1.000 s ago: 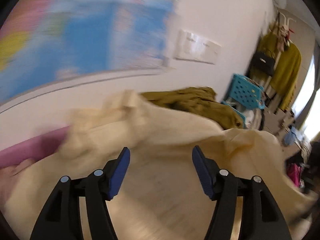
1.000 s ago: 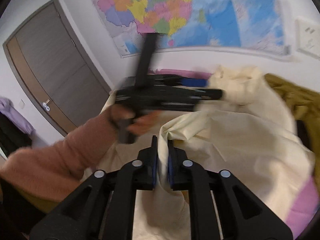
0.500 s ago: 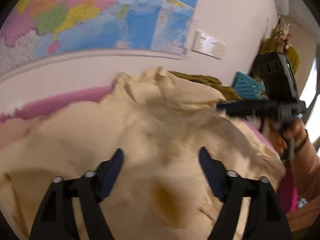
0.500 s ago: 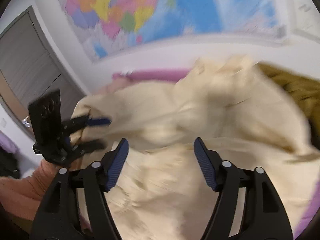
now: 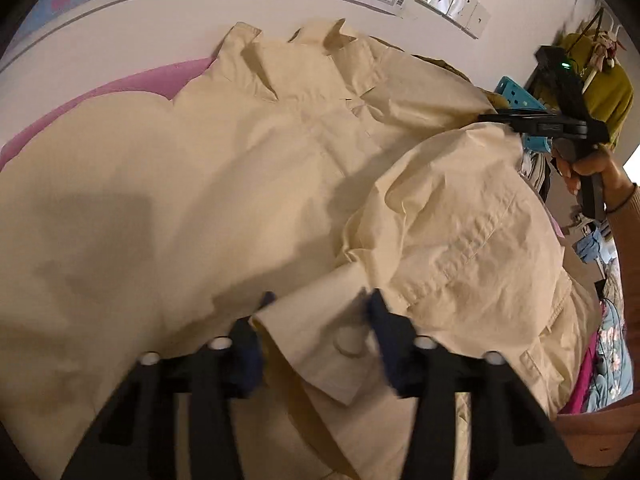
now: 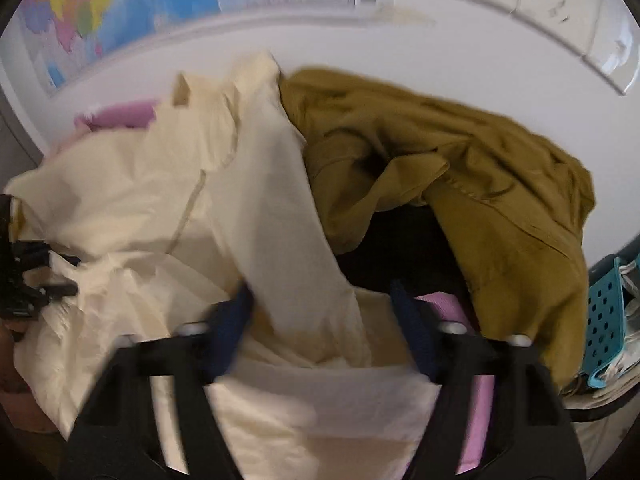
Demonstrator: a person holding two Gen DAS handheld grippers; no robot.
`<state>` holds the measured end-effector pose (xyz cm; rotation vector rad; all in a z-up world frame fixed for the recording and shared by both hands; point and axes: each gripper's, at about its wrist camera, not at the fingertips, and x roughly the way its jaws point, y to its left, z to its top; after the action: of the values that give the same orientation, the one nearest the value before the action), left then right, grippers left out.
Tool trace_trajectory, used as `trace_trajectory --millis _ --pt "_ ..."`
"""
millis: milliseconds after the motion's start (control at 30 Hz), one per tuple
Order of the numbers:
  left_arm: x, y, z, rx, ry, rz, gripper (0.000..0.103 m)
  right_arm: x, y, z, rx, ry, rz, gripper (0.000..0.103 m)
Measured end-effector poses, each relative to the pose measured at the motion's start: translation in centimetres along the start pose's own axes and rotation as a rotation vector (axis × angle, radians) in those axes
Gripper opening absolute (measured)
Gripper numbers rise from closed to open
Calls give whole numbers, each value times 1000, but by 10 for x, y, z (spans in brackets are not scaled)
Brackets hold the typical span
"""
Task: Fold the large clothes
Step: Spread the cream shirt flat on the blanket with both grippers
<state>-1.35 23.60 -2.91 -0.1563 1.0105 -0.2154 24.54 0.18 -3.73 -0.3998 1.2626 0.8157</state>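
A large cream coat [image 5: 200, 184] lies spread on the pink bed cover [image 5: 132, 84], collar toward the wall. My left gripper [image 5: 320, 312] is open, with a cream cuff and its button [image 5: 346, 344] lying between the fingers. My right gripper [image 6: 320, 300] is open, with a cream sleeve [image 6: 288, 232] draped between its fingers. The right gripper also shows in the left wrist view [image 5: 520, 120] at the coat's right edge. The left gripper shows at the left edge of the right wrist view [image 6: 36, 280].
An olive-brown jacket [image 6: 460, 176] is heaped against the wall to the right of the coat. A teal perforated basket [image 6: 608, 320] stands at the right. A world map [image 6: 160, 4] and wall sockets [image 5: 452, 0] are above the bed.
A second ago my right gripper was shut on cream fabric; it has opened and moved right. My left gripper has dropped low over the coat, and a cuff now lies between its fingers.
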Motion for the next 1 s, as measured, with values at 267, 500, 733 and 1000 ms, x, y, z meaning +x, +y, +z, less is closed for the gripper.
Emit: trace_trajectory --millis 267,500,733,1000 --pt "-31 11 3 -15 -152 60 18 -61 1 9 -31 -190 -77 8" --pt "1 42 -5 -100 -67 87 36 -26 -2 -6 67 -164 -220 43" --pt "-25 30 -14 -49 -146 184 50 -93 66 -31 -19 -394 -49 60" --pt "-105 37 -51 -54 -308 341 62 -11 204 -43 -311 -160 283 57"
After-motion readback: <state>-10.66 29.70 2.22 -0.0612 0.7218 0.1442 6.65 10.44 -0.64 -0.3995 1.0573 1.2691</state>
